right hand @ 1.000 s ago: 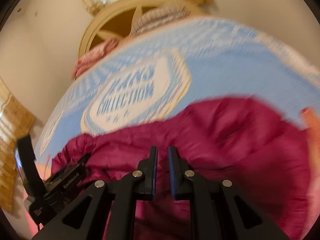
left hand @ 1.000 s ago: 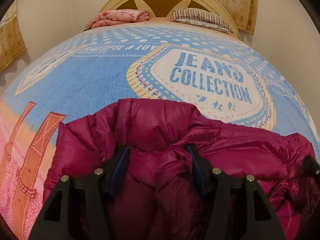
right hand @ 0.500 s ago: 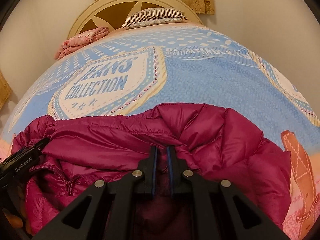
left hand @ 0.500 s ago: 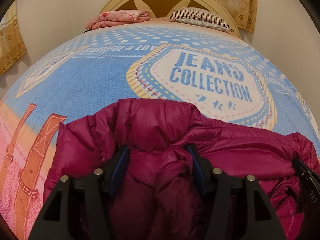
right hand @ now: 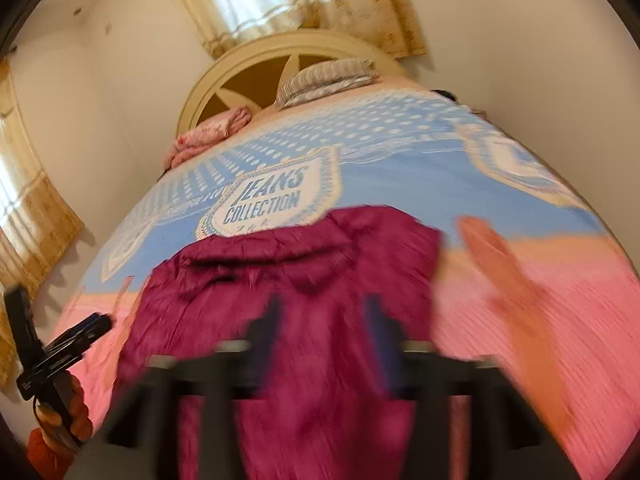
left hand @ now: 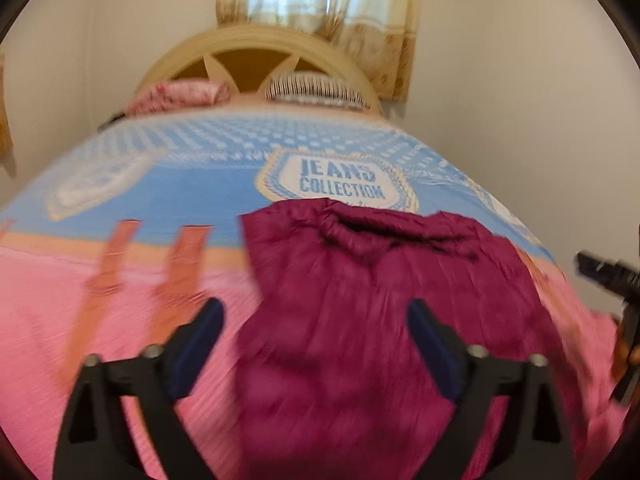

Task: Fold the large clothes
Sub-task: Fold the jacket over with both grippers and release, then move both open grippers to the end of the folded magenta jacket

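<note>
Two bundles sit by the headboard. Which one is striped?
The striped pillow, on the right in both wrist views. The folded bundle left of it is pink with a floral print, not striped.

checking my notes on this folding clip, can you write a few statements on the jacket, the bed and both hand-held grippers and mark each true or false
1. The maroon puffer jacket lies on the bedspread. True.
2. The left hand-held gripper is clamped on the jacket. False: its jaws have just been opening and stand wide, with nothing pinched between them.
3. The right hand-held gripper is open. True: its jaws have just been opening, and the jacket lies free beyond them.
4. The bedspread's badge reads "JEANS COLLECTION". True.
5. The striped pillow sits on top of the jacket. False: it lies far off by the headboard.
6. The jacket covers the whole badge. False: it overlaps only the badge's near edge.
</note>
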